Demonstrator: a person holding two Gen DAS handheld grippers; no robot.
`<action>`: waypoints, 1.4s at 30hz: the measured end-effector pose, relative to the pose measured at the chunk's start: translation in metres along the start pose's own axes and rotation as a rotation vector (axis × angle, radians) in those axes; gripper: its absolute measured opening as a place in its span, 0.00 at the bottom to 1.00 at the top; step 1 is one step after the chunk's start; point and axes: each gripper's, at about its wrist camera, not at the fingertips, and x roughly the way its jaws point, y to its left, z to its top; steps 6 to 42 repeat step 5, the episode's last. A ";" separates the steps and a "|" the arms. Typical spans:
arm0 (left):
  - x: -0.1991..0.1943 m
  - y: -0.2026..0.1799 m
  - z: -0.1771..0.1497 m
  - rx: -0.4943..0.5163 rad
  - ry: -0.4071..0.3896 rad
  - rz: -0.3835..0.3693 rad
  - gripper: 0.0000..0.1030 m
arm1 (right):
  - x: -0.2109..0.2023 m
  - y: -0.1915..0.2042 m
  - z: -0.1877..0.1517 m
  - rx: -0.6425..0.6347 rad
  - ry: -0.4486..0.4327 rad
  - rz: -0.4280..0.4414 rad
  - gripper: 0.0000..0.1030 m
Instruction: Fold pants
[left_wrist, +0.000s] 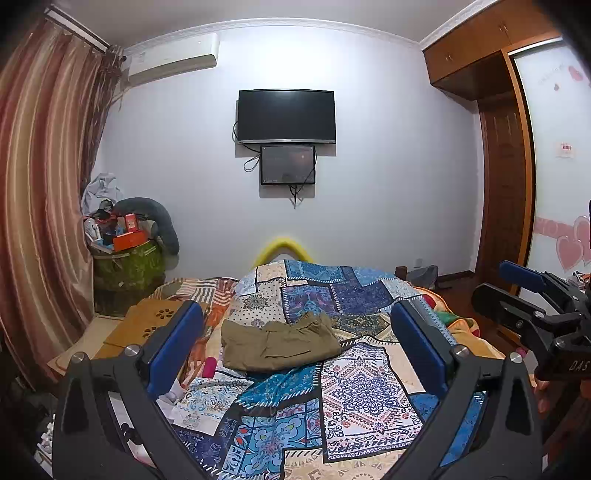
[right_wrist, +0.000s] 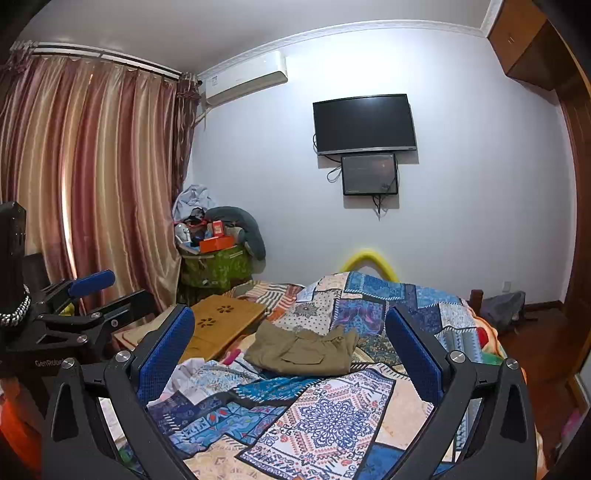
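The olive-khaki pants (left_wrist: 279, 341) lie folded in a compact pile on the patterned blue patchwork quilt (left_wrist: 354, 384), waistband toward the far side. They also show in the right wrist view (right_wrist: 303, 349). My left gripper (left_wrist: 295, 328) is open and empty, held back from the pants and above the quilt. My right gripper (right_wrist: 290, 332) is open and empty too, also short of the pants. The right gripper shows at the right edge of the left wrist view (left_wrist: 532, 295), and the left gripper at the left edge of the right wrist view (right_wrist: 85, 295).
A wooden lap tray (right_wrist: 218, 321) lies on the bed left of the pants. A small pink object (left_wrist: 210, 367) sits near the pants' left edge. A green bin (right_wrist: 214, 269) full of clutter stands by the striped curtain (right_wrist: 85, 177). A yellow rail (left_wrist: 282, 247) marks the bed's far end.
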 end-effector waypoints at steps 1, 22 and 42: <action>0.000 0.000 0.000 0.000 0.001 -0.002 1.00 | 0.000 0.000 0.000 0.001 0.001 0.001 1.00; 0.003 0.000 0.000 0.001 0.020 -0.020 1.00 | 0.001 -0.001 -0.001 0.006 0.006 0.001 1.00; 0.003 0.000 0.000 0.001 0.020 -0.020 1.00 | 0.001 -0.001 -0.001 0.006 0.006 0.001 1.00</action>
